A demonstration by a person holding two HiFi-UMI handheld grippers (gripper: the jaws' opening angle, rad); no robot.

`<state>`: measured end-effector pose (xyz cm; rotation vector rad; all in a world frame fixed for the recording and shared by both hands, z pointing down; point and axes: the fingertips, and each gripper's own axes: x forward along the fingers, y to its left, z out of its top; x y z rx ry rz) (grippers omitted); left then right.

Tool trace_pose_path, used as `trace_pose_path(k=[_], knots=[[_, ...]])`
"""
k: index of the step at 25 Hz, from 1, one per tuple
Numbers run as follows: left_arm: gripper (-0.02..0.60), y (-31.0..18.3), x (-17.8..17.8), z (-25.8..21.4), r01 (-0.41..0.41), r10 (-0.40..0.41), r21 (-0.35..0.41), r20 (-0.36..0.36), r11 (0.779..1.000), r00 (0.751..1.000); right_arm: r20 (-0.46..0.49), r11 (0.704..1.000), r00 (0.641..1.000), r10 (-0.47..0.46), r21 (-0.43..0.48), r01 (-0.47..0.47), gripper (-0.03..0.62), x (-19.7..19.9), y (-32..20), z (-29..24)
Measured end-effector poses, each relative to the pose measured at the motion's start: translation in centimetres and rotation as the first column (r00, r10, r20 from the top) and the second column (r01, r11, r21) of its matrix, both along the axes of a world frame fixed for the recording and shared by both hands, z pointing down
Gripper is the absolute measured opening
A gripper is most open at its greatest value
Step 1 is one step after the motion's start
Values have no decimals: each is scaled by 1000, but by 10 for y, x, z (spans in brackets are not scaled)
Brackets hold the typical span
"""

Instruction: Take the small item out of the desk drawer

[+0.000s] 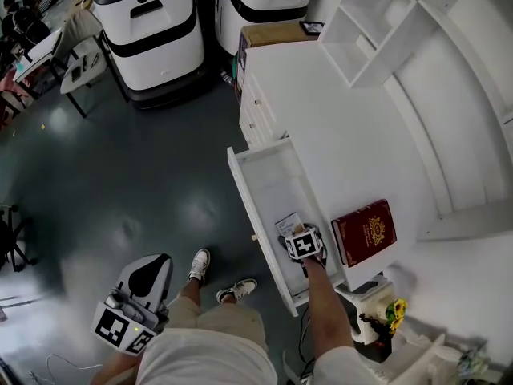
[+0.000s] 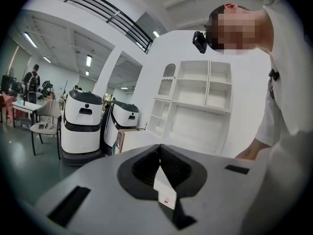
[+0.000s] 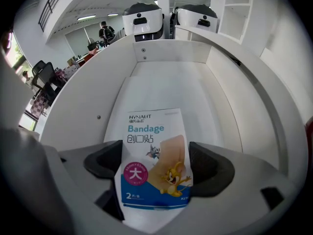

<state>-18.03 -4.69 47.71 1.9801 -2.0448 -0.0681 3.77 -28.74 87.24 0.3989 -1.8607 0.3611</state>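
The white desk drawer [image 1: 240, 191] stands pulled out. On its floor lies a small bandage packet [image 1: 288, 224], white and blue with a cartoon print. My right gripper [image 1: 295, 231] is down inside the drawer at the near end. In the right gripper view the packet [image 3: 154, 155] lies between the two dark pads [image 3: 105, 163] of the right gripper [image 3: 156, 165], its side edges right at them; I see no squeeze or buckling. My left gripper [image 1: 148, 275] hangs low by the person's left hip, away from the desk. In its own view the left gripper [image 2: 159, 153] has its jaws meeting, with nothing held.
A red booklet [image 1: 365, 231] lies on the white desk top [image 1: 337, 111] right of the drawer. A white shelf unit [image 1: 377, 22] stands at the back of the desk. Two white robot bases [image 1: 152, 22] and a chair stand on the grey floor beyond.
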Motion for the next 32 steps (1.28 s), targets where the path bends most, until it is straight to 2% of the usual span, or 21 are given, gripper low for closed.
trace_pose_path(k=[5,11,20,27,32], knots=[[15,-12,-2,-6,-39,39,21,-9,999,999,44,994,994,104,-37,-102,439,5,12,-9],[15,-33,5,-15,-130,132,54,-18,990,991,82,992,989,123,3,-124,439,6,18,-35],[15,-59,15,-26,-258,262,102,-28,961,965,137,977,969,205,38,-212,439,19,30,-71],[15,-75,26,-34,-341,349,146,-28,929,937,206,947,934,294,69,-313,439,34,37,-103],[15,-84,34,-42,-387,397,175,-29,905,917,280,915,888,365,66,-397,439,40,40,-129]])
